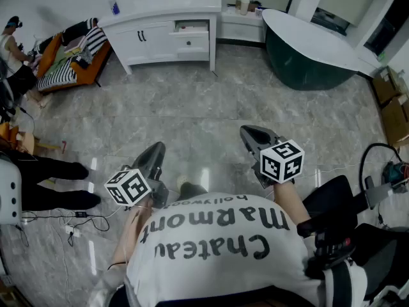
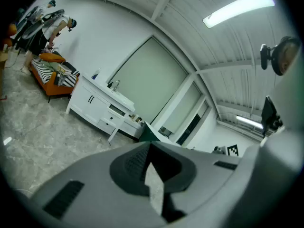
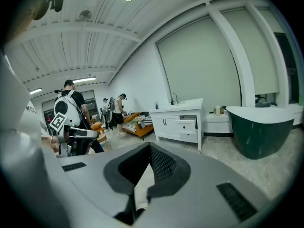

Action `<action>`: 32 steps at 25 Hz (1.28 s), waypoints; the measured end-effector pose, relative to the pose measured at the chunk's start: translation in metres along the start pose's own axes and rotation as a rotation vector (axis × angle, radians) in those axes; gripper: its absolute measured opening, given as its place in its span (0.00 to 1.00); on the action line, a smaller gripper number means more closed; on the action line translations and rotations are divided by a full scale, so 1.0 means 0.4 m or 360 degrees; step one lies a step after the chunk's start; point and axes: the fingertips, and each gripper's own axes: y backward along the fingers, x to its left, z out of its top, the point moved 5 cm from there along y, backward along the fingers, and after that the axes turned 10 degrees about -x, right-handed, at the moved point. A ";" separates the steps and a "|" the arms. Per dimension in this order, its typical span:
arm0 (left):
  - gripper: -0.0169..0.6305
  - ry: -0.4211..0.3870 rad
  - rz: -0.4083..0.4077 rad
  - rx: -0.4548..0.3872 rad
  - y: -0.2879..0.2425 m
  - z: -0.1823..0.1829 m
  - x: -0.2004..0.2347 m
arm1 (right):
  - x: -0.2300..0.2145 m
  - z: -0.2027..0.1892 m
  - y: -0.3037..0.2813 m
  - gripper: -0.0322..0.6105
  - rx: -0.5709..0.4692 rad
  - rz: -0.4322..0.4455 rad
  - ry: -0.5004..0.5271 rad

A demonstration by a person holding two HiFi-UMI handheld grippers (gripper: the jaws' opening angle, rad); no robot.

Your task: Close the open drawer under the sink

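Fingers shut and empty on my left gripper (image 1: 154, 151) and right gripper (image 1: 248, 133), I face the distant open drawer (image 1: 192, 26); walking over comes next.

White black-lettered T-shirt (image 1: 192, 280) at lower centre, grey left gripper (image 1: 155, 149), grey right gripper (image 1: 247, 132), black-and-white marker cubes (image 1: 282, 160) fitted.

Floor (image 1: 204, 107): bare tiles from 11 to 1 o'clock, a wide free lane up to the vanity (image 1: 160, 40).
Open drawer (image 1: 192, 26): at 12 o'clock, with nothing standing before its front.
Bathtub (image 1: 307, 47): at 1 o'clock, walls off the right of the lane.
Sofa (image 1: 70, 59): at 10 o'clock, left of the vanity.
Legs (image 1: 51, 181): someone's, stretched across the floor at 9 o'clock.
Cables (image 1: 70, 222): lying loose at 8 o'clock.
Black chair (image 1: 332, 216): crowding in at 4 o'clock.
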 end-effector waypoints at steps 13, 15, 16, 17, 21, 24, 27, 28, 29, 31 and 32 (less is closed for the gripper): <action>0.04 -0.0171 -0.0127 0.0088 -0.016 -0.004 -0.021 | -0.014 -0.004 -0.028 0.07 -0.0034 0.0030 -0.0052; 0.04 -0.0236 -0.0157 0.0116 -0.023 -0.007 -0.017 | -0.021 -0.008 -0.036 0.07 -0.0041 0.0037 -0.0086; 0.04 -0.0253 -0.0159 0.0126 -0.030 -0.006 -0.009 | -0.025 -0.009 -0.040 0.07 -0.0040 0.0041 -0.0091; 0.04 -0.0257 -0.0155 0.0132 -0.040 -0.003 0.002 | -0.029 -0.008 -0.045 0.07 -0.0037 0.0044 -0.0089; 0.04 -0.0206 -0.0150 0.0150 -0.125 0.031 0.055 | -0.068 0.010 -0.088 0.07 -0.0027 0.0003 -0.0067; 0.04 -0.0215 -0.0178 0.0174 -0.196 0.064 0.085 | -0.102 0.026 -0.142 0.07 -0.0001 -0.0060 -0.0054; 0.04 -0.0214 -0.0186 0.0192 -0.263 0.114 0.126 | -0.126 0.053 -0.215 0.07 0.0050 -0.0085 -0.0031; 0.04 -0.0199 -0.0185 0.0205 -0.285 0.134 0.143 | -0.133 0.066 -0.244 0.07 0.0067 -0.0087 -0.0018; 0.04 -0.0180 -0.0189 0.0225 -0.308 0.153 0.161 | -0.140 0.080 -0.274 0.07 0.0083 -0.0091 -0.0007; 0.04 -0.0158 -0.0217 0.0264 -0.357 0.193 0.202 | -0.151 0.102 -0.337 0.07 0.0100 -0.0104 0.0001; 0.04 -0.0162 -0.0238 0.0272 -0.384 0.217 0.224 | -0.158 0.113 -0.370 0.07 0.0099 -0.0115 0.0002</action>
